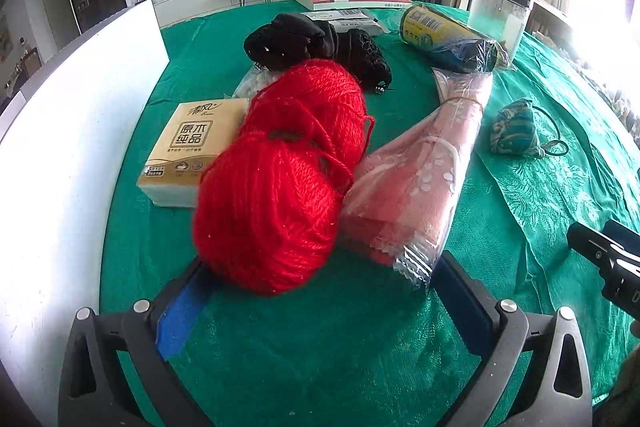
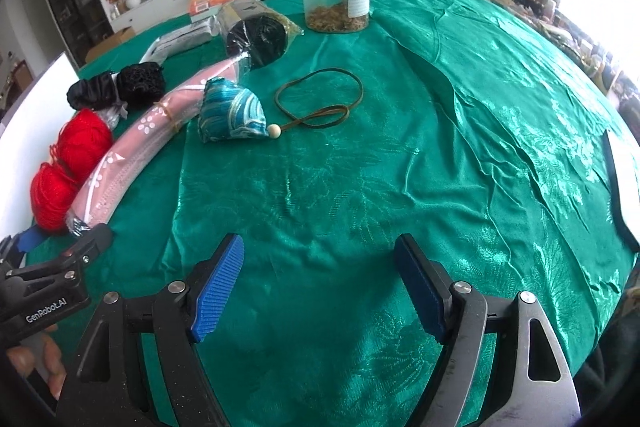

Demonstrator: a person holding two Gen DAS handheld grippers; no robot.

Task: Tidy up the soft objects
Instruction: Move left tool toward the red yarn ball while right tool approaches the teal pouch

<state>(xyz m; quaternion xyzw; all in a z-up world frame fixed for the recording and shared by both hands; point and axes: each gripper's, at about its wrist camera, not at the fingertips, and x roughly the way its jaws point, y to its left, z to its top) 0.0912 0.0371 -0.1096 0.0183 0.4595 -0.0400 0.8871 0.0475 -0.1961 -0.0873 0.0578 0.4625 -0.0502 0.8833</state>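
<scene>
Left gripper, jaws wide and empty, frames the red yarn; closing comes next, while the right gripper hovers open.

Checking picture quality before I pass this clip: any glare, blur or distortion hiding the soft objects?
Left wrist view: window glare washes out the right edge; the red yarn and pink bundle stay sharp. Right wrist view: fisheye bends the pink bundle into an arc, sheen streaks the green cloth, corners vignetted, no motion blur.
</scene>
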